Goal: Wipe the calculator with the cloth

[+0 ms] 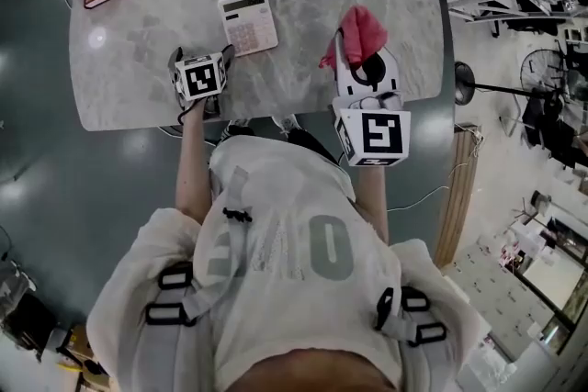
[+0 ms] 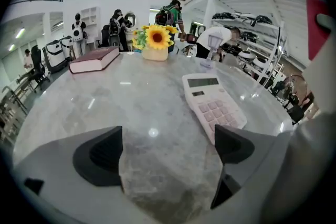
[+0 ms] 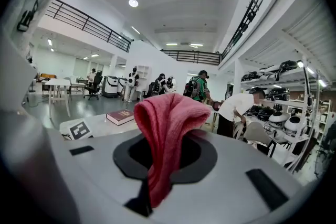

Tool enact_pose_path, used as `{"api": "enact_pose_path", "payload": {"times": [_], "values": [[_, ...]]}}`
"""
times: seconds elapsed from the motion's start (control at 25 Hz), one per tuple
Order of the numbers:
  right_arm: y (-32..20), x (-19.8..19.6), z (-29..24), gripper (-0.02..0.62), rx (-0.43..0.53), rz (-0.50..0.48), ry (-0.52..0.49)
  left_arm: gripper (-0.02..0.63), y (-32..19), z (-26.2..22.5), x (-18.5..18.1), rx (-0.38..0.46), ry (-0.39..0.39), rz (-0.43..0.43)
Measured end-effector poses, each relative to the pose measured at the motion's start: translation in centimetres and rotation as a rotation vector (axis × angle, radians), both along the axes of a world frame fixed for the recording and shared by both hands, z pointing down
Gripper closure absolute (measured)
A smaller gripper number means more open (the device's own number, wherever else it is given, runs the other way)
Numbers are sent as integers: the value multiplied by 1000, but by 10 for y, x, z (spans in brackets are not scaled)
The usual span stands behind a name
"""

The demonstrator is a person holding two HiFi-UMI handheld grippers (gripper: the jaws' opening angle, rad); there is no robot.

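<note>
Two pairs of jaws are mine, and they are doing different things. My right gripper [image 3: 157, 178] is pinching a pink-red terry cloth [image 3: 165, 123]. Its jaws are pressing together on a lower fold while the rest is bunching up above the tips. My left gripper [image 2: 165, 152] is sitting low with its jaws spread, with only bare stone between them.

The pale pink flat desk calculator [image 2: 212, 105] is lying face up just ahead and to the right of my left jaws, its near corner close beside the right-hand one. From the head view it is lying ahead and to the left of my right jaws, apart from the cloth.

I am judging that the wiping is not yet begun, since the cloth is gripped but touching nothing. The next move is calling for swinging the right jaws leftward and down until the cloth meets the keys. My left jaws could steady the casing, which will probably skid on polished stone.

The glossy grey marbled tabletop [image 2: 105, 102] is reflecting the ceiling lights. A dark red hardback book [image 2: 94, 59] is lying far ahead-left of my left jaws, and a yellow sunflower arrangement [image 2: 156, 39] is standing straight ahead. Beyond is a white hall with railed galleries, shelving and several people.
</note>
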State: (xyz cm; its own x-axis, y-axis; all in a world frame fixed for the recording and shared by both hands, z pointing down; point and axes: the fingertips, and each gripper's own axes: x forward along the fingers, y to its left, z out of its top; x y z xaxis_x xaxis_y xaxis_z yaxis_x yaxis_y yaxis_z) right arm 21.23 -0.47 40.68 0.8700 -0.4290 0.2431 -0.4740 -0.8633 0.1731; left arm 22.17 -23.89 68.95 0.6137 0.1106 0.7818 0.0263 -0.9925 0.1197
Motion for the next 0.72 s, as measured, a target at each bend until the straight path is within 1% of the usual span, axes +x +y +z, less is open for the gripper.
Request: {"api": "enact_pose_path", "payload": {"times": [0.08,0.2,0.28,0.48,0.6,0.72], "values": [[-1,1,-1,538,8,-5,-6,71,0,4,-1,1,-19,6],[1,5,0,538,-14,-8,-10,71,3,5,1,-33,-35,-6],[3,6,5,538,-26,-10,-19,69,6,7,3,-40,-42,-6],[-7,8,13,538,-49,-37,-31,69,3,8,3,-41,-29,-10],[-13,10,15,537,-85,-59,-16,69,1,10,1,-42,-31,-11],[-19,22,13,537,-152,-83,26,69,2,12,1,-45,-40,-10]]}}
